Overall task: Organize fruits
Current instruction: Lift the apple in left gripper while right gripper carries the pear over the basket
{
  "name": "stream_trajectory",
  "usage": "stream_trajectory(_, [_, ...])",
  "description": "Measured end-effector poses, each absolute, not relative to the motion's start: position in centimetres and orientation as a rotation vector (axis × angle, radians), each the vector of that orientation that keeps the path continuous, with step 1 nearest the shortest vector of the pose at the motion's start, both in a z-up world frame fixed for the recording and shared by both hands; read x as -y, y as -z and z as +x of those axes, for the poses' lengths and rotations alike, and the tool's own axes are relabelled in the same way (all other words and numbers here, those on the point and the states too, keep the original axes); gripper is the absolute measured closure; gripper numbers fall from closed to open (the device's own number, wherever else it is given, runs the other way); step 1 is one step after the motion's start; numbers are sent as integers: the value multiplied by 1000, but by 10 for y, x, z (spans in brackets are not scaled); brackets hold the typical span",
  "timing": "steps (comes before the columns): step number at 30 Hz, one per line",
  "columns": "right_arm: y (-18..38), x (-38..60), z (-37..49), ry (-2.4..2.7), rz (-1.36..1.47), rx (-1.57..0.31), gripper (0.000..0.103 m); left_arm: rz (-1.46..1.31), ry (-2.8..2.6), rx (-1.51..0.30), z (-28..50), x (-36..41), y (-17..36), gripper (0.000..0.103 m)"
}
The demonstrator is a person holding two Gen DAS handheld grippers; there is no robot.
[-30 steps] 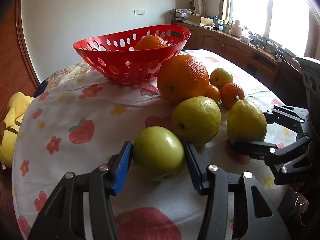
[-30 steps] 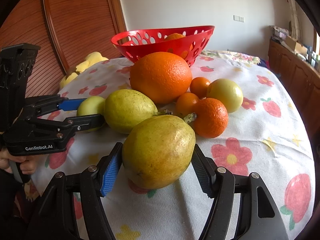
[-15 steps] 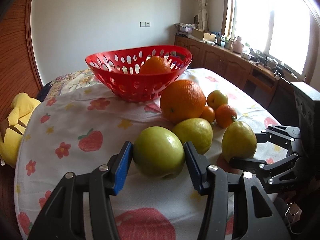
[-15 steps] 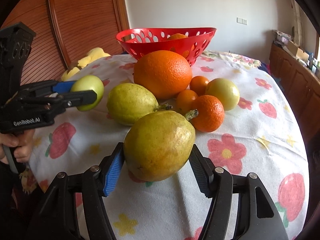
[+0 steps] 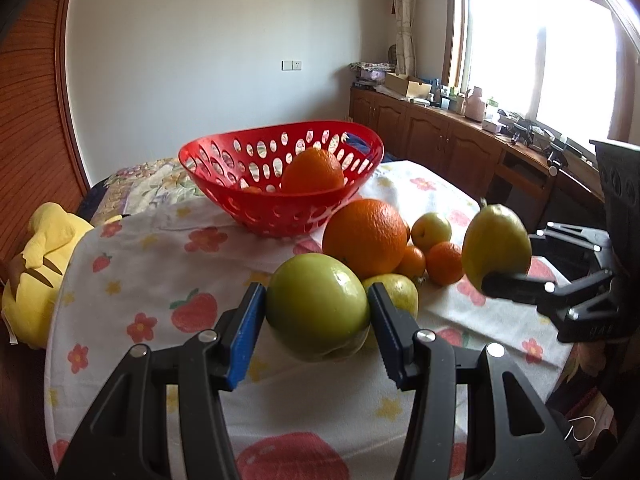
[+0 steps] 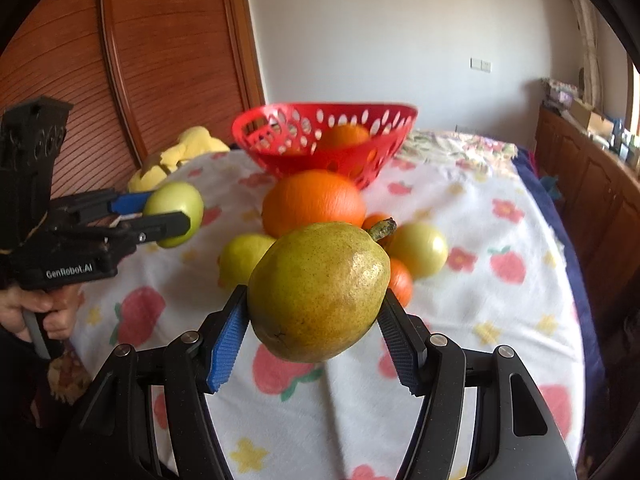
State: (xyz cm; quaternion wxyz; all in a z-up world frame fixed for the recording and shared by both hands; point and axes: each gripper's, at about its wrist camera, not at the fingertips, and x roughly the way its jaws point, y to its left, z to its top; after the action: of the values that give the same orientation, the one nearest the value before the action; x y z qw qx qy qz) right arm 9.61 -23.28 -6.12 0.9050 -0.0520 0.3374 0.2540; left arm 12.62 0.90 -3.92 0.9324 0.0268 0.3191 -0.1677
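Two fruits are off the table at once, presumably so both reach the basket in one trip. Nearest, the left gripper (image 5: 316,320) is closed on a green apple (image 5: 317,304), clamped across its widest part. Beside it the right gripper (image 6: 312,332) pinches a pear (image 6: 320,292) by its belly, stem pointing away. Beyond, a large orange (image 5: 365,237), tangerines and other small fruit wait on the flowered tablecloth (image 5: 168,256). Farthest stands the red basket (image 5: 224,160), already holding an orange.
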Motion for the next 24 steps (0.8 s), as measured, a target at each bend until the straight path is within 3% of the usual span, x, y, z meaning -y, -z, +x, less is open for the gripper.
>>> stream_trajectory(16, [-5,214,153,-549,-164,-575,37,73,322,-582,162,-21,0,51])
stream_trajectory(24, [-5,188,202,-592,-206,-591,37,70,292,-579,193,-31,-4,51])
